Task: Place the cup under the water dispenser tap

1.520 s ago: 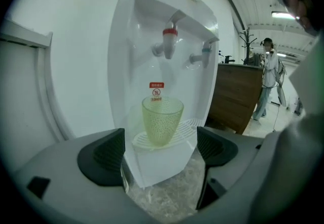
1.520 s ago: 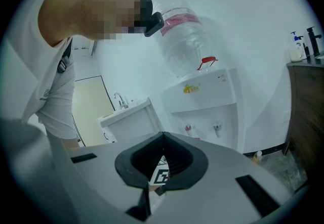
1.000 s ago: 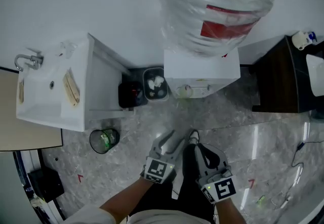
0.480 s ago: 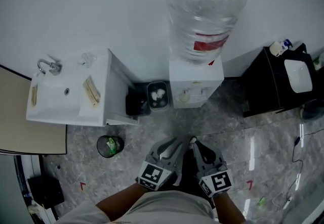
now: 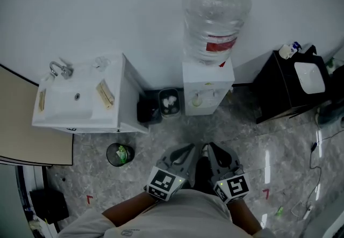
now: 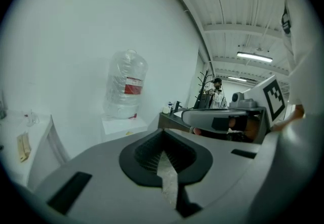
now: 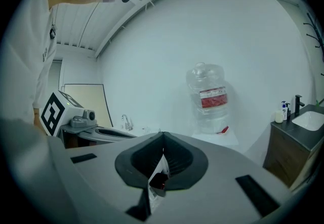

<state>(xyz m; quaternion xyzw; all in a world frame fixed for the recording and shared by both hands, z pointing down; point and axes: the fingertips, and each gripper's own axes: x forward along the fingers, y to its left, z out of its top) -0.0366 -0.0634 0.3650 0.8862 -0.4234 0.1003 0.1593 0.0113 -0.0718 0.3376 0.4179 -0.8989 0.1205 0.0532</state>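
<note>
The white water dispenser [image 5: 208,85] stands against the far wall with a big clear bottle [image 5: 216,19] on top. A small pale cup [image 5: 197,100] sits in its tap recess. Both grippers are low in the head view, close to my body and well short of the dispenser. My left gripper [image 5: 185,152] is shut with nothing between its jaws. Beside it, my right gripper [image 5: 213,151] also has its jaws together and holds nothing. The left gripper view looks past the left gripper [image 6: 163,134] toward the dispenser [image 6: 124,125]. The right gripper view shows the right gripper [image 7: 163,136] and the bottle [image 7: 209,97].
A white sink cabinet [image 5: 80,103] stands at the left, with a dark bin [image 5: 171,102] and a black box [image 5: 147,110] between it and the dispenser. A round waste basket [image 5: 119,154] sits on the marble floor. A dark cabinet with a basin [image 5: 294,84] is at the right.
The head view has risen and pulled back, so the dispenser looks smaller. Both grippers came up toward my body. The left jaws went from spread to closed.
</note>
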